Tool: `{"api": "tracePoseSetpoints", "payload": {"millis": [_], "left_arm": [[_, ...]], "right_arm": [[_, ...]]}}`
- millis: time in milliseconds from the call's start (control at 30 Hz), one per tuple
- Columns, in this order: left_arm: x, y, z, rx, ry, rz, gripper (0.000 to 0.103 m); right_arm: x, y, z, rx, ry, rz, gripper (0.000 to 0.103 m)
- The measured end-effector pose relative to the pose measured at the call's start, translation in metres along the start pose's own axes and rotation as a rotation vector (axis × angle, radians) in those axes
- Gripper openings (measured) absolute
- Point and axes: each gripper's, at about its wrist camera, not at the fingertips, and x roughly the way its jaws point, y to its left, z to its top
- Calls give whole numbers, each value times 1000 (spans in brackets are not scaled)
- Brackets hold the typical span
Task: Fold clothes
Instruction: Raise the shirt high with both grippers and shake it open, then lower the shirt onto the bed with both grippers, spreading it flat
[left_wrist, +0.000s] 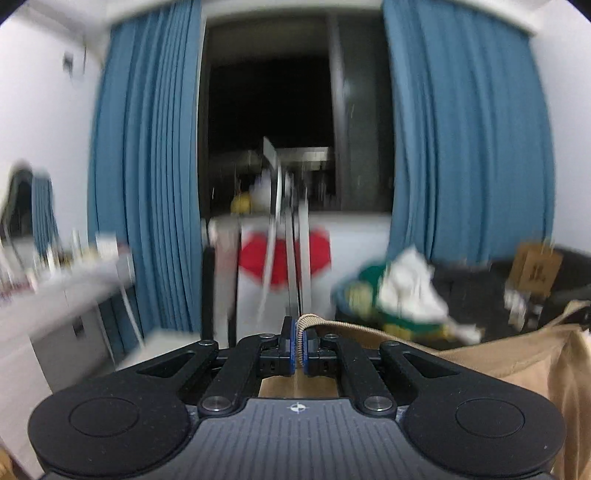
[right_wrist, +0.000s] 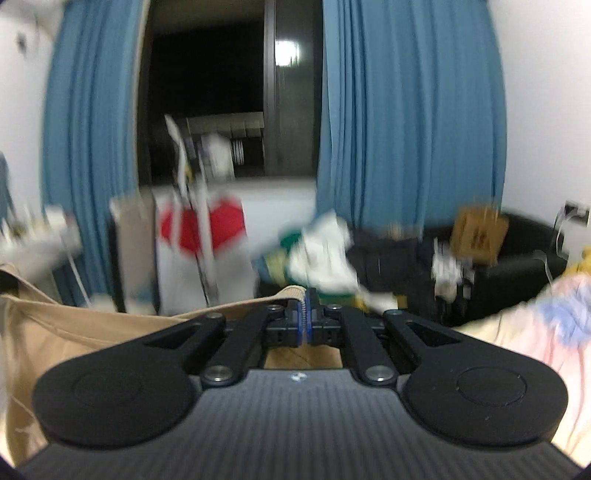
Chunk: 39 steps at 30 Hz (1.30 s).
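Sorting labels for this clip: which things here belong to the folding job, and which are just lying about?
Job:
tan garment, held up
left gripper, shut on its ribbed edge
right gripper, shut on its ribbed edge

Lying about:
clothes heap
blue curtains
cardboard box
black sofa

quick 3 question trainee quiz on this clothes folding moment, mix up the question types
1. True or false: both tongs, left and right, are shut on the ribbed hem of the tan garment.
2. Multiple choice: in the right wrist view, the tan garment hangs away toward A) the left side, B) the right side, C) straight ahead.
3. Fill in: the curtains on either side of the dark window are ____ in colour.

Key: 1 true. 2 A. 3 blue.
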Motion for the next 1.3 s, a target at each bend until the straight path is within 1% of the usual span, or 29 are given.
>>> {"api": "tracePoseSetpoints", "payload": {"millis": [67, 100, 200, 267, 367, 433, 500, 567, 600, 633, 667, 700, 767, 800, 833, 900, 967, 1000, 1033, 1100, 1167, 1233, 1300], "left_arm": [[52, -6, -41, -10, 73, 2, 4], [74, -6, -59, 6, 105, 3, 4], [134, -5, -99, 107, 225, 6, 4], [159, -4, -120, 137, 280, -6, 4], [178, 1, -131, 128, 302, -13, 6], [182, 0, -128, 122, 303, -20, 7], [182, 0, -126, 110, 302, -44, 20], [167, 0, -121, 94, 293, -95, 69], [160, 0, -117, 87, 286, -119, 80], [150, -2, -110, 86, 276, -146, 92], [139, -3, -102, 91, 264, -183, 94], [131, -3, -97, 101, 252, -223, 94], [111, -2, -90, 109, 233, -267, 98], [97, 1, -85, 96, 224, -282, 99], [83, 6, -82, 70, 216, -300, 99], [48, 23, -76, -17, 190, -345, 99], [14, 50, -76, -134, 176, -361, 101], [0, 67, -78, -205, 180, -355, 101], [-13, 85, -81, -282, 186, -339, 101], [-37, 126, -93, -458, 203, -294, 101], [-55, 165, -111, -614, 229, -245, 100], [-74, 198, -129, -740, 248, -202, 99], [-91, 221, -148, -832, 258, -176, 98]], "right_arm": [[53, 5, -25, -17, 74, 1, 5], [77, 6, -42, -26, 108, 6, 5], [129, 5, -79, -10, 207, 38, 5], [146, 2, -100, 29, 258, 60, 5], [159, -4, -122, 70, 302, 92, 5], [161, -9, -126, 113, 326, 108, 6], [165, -15, -126, 171, 344, 133, 8], [166, -20, -123, 215, 361, 160, 18], [166, -22, -121, 235, 367, 180, 40], [162, -24, -119, 253, 366, 204, 66], [156, -24, -117, 265, 353, 223, 75], [148, -24, -114, 275, 337, 240, 80], [133, -25, -109, 276, 313, 252, 80], [124, -25, -107, 277, 302, 258, 80], [115, -26, -106, 282, 292, 263, 80], [88, -30, -107, 307, 266, 274, 80], [56, -36, -111, 352, 237, 290, 80], [38, -39, -114, 373, 226, 291, 80], [18, -41, -117, 393, 216, 290, 80], [-22, -42, -123, 385, 218, 247, 80], [-62, -43, -130, 376, 223, 211, 80], [-83, -45, -140, 394, 231, 218, 80], [-101, -47, -152, 413, 239, 228, 78]]}}
